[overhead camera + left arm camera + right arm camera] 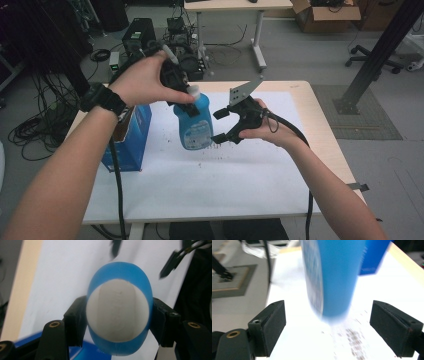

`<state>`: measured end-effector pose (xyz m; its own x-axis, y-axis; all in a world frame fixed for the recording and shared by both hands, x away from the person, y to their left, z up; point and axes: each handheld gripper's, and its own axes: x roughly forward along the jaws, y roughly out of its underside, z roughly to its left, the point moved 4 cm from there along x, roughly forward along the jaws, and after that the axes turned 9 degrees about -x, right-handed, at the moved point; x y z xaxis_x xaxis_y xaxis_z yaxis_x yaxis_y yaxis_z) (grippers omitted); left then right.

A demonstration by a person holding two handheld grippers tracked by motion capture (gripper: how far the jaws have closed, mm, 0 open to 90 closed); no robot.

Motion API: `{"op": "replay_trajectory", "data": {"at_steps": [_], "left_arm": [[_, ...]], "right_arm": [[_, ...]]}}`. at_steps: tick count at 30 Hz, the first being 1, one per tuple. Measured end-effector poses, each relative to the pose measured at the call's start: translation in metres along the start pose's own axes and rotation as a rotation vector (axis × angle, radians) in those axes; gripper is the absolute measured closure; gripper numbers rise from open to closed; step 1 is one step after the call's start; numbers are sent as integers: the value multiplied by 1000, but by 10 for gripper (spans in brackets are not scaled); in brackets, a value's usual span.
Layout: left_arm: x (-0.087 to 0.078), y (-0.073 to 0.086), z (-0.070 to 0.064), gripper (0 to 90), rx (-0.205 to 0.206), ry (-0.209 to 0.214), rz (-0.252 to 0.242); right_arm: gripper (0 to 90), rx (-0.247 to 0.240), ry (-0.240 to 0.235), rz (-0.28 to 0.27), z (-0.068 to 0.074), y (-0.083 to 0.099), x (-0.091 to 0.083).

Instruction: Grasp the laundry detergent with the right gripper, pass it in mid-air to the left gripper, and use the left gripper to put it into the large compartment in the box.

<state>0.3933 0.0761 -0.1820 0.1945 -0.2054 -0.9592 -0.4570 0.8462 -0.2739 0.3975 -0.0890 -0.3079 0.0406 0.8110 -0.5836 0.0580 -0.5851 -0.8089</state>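
**High view: blue bottle held up over the desk, right gripper waiting wide**

High view has the left gripper [176, 82] up above the desk [320, 125], jaws clamped on the neck of a blue bottle [196, 125] just below its white cap [193, 91]. The bottle hangs clear of the surface, tilted a little, label facing the camera. And in the left gripper view you look straight down on that white cap [118, 312], a black jaw pressed to either side of the blue bottle [120, 270].

Over to the right gripper [223, 126]: jaws spread well apart, hovering just beside the bottle's lower half, not touching it. The right gripper view confirms it, both pads standing wide with the blue bottle [334, 277] between and beyond them, blurred.

Now the surface. A white sheet [210, 185] covers most of the light wood desk, and dark crumbs [215, 150] lie scattered on it near and under the bottle. A blue box [131, 140] stands open at the desk's left edge.

Round the room: grey floor, cables [35, 130] coiled at the left, black equipment [137, 35] behind the desk, a second table [235, 6], a cardboard box [325, 15] and an office chair base [372, 57] farther back.
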Motion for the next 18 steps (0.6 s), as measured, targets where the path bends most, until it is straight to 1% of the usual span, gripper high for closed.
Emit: {"op": "replay_trajectory", "data": {"at_steps": [1, 2, 3, 4, 5, 6, 7, 8, 9, 10, 11, 12, 13, 14, 15, 16, 18], "left_arm": [[-5, 2, 6, 383, -35, -23, 7], [-15, 8, 17, 383, -105, -68, 17], [-15, 8, 17, 383, -105, -68, 17], [-20, 11, 23, 383, -153, -86, 16], [-25, 14, 29, 383, -197, -105, 18], [-30, 18, 35, 383, -243, -123, 12], [-34, 21, 40, 383, -280, -138, 8], [-40, 26, 47, 383, -322, -158, 9], [-45, 29, 52, 384, -359, -168, 1], [-50, 34, 57, 383, -413, -178, -2], [-55, 37, 62, 384, -459, -186, -14], [-58, 40, 65, 383, -494, -192, -25], [-63, 46, 71, 383, -553, -198, -32], [-67, 50, 76, 383, -593, -204, -40], [-70, 54, 80, 383, -621, -213, -38], [-73, 58, 84, 383, -657, -222, -42], [-78, 67, 91, 383, -716, -238, -43]], "right_arm": [[135, 3, 15, 9, -2, 4, -3], [135, 23, 38, 35, -6, 12, -9], [135, 23, 38, 35, -6, 12, -9], [135, 31, 52, 49, -8, 16, -13], [133, 55, 74, 84, -12, 26, -19], [127, 62, 87, 105, -15, 31, -23], [127, 62, 87, 105, -15, 31, -23], [112, 76, 99, 122, -16, 36, -25], [104, 93, 114, 152, -18, 43, -28], [101, 104, 118, 181, -20, 48, -31], [95, 107, 129, 208, -20, 53, -33], [92, 110, 140, 231, -21, 58, -36], [83, 116, 142, 244, -22, 62, -39], [76, 126, 135, 268, -23, 68, -42], [75, 126, 133, 291, -23, 72, -45], [74, 125, 142, 316, -24, 77, -48], [71, 123, 164, 360, -26, 85, -55]]}}
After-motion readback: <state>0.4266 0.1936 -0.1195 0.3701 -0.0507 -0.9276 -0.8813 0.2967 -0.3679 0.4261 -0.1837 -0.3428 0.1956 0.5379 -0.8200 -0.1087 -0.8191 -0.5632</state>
